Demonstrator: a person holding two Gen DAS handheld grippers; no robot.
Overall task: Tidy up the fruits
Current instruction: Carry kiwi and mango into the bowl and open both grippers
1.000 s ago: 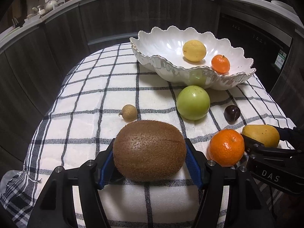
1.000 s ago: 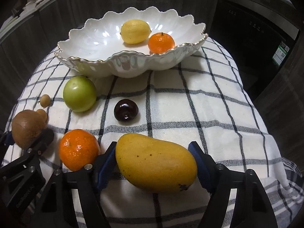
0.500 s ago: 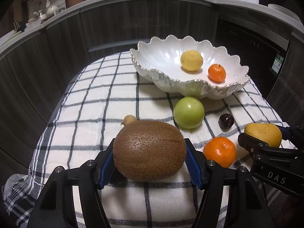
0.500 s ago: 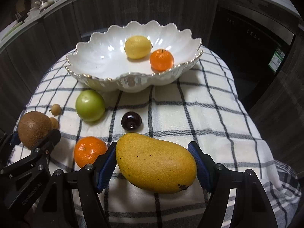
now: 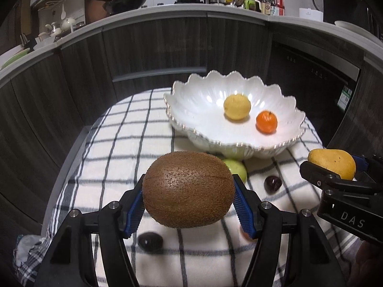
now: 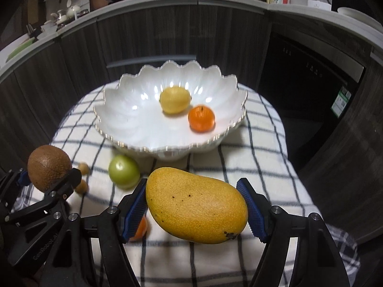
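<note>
While the checked cloth (image 5: 115, 143) covers the counter almost to its edges, dark cabinet fronts (image 5: 153, 47) are seen close behind it and at both sides, so open room is found mostly above the cloth. The white scalloped bowl (image 6: 134, 119) is placed at the far part of the cloth, its rim wavy, and a lemon (image 6: 174, 99) and a small orange (image 6: 201, 118) lie inside it, touching or nearly so. Much bare floor of the bowl is left on its left half.

The left tongs (image 5: 188, 199) are clamped on a kiwi (image 5: 188, 189), which is held above the cloth with its long axis lying across, from one pad to the other. The right tongs (image 6: 195, 211) are clamped on a mango (image 6: 196, 205), also lifted; its long axis runs across between the pads, tilted, with the thicker end lower at the right.

On the cloth in front of the bowl a green apple (image 6: 124, 172), a dark plum (image 5: 273, 183), another orange (image 6: 141, 229) and two small brown fruits (image 6: 82, 177) are seen, near to each other.
</note>
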